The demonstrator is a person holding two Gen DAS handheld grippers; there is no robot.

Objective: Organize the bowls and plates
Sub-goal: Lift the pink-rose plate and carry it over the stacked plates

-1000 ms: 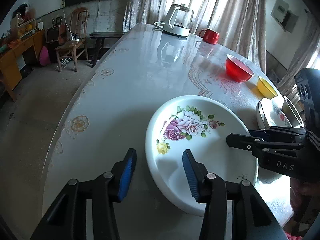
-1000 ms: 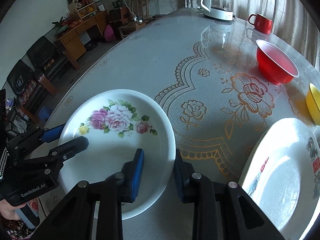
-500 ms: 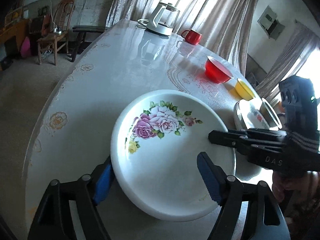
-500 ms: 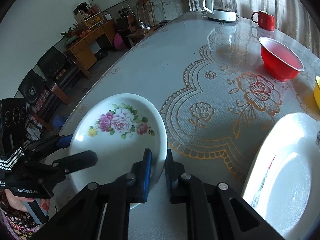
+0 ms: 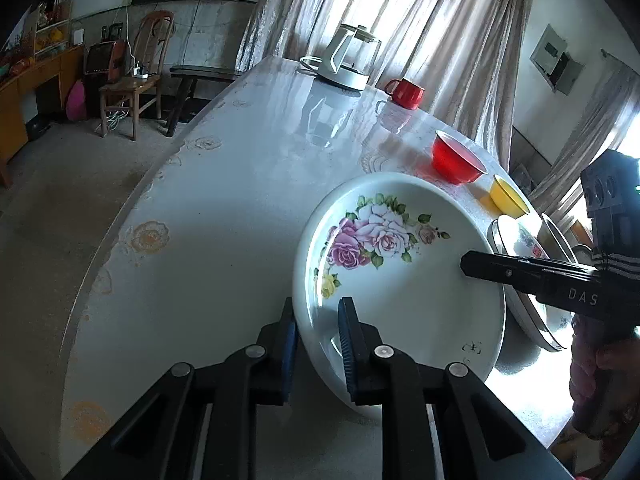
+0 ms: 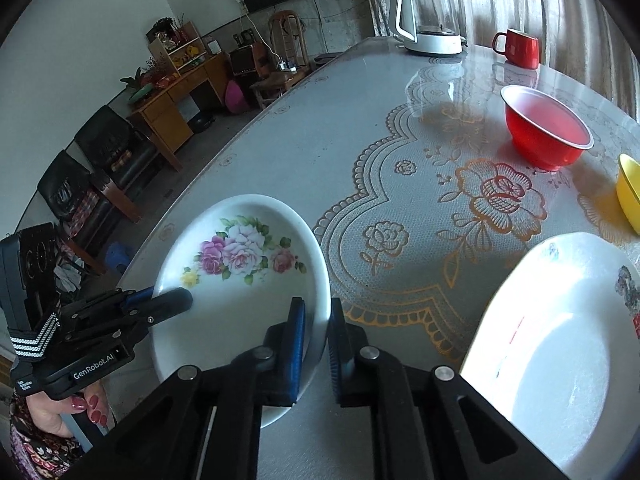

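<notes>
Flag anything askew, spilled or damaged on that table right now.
Nothing spilled or broken. Only the floral plate is askew: tilted up off the table, its rim clamped by the left gripper and right gripper. Red bowl and yellow bowl sit upright.

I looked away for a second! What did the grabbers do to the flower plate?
The left gripper closed its fingers on the flower plate's rim; it was open before. The right gripper tightened on the opposite rim, and the plate tipped up. The red bowl stayed put.
</notes>
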